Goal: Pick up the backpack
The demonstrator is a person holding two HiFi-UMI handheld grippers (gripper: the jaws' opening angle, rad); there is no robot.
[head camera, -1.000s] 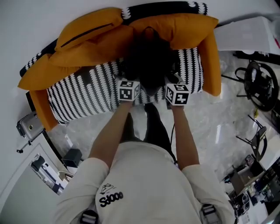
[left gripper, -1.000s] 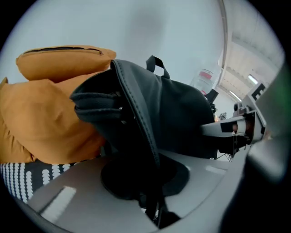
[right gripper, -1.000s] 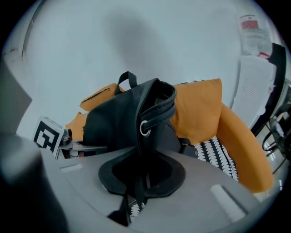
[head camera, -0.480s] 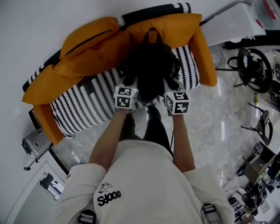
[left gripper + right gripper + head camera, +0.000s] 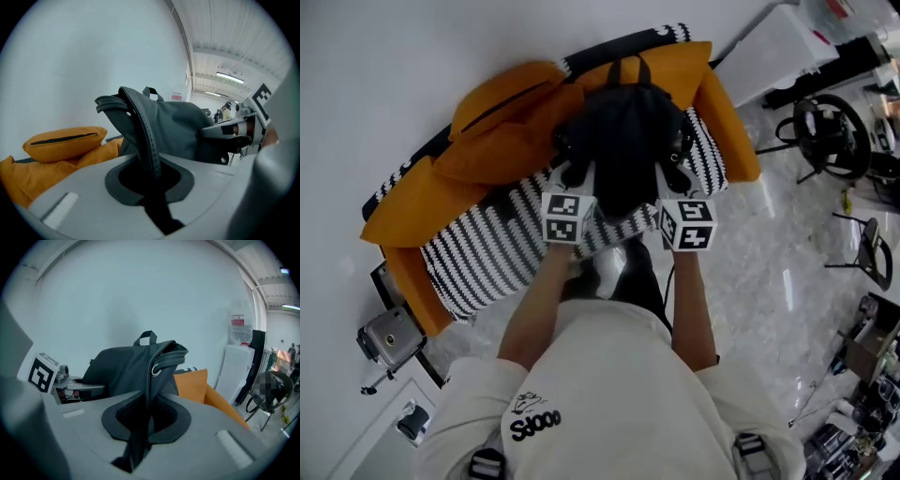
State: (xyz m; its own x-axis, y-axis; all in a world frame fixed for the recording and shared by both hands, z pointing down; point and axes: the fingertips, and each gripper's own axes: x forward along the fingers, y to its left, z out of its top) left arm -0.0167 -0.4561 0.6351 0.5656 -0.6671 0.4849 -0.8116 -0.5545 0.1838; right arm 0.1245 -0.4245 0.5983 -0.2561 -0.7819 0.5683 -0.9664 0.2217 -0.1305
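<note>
Head view: the dark grey fabric backpack [image 5: 623,141] hangs over the seat of the black-and-white striped sofa [image 5: 487,239], between both grippers. The left gripper [image 5: 579,176] is pinched tight on one padded shoulder strap [image 5: 146,136]. The right gripper [image 5: 667,180] pinches the other strap [image 5: 151,385]. Orange cushions [image 5: 502,108] lie behind, against the white wall [image 5: 394,66].

Sofa [image 5: 487,234] blocks ahead, wall [image 5: 394,56] behind it (seemingly touching); floor [image 5: 769,272] rightward passable.
</note>
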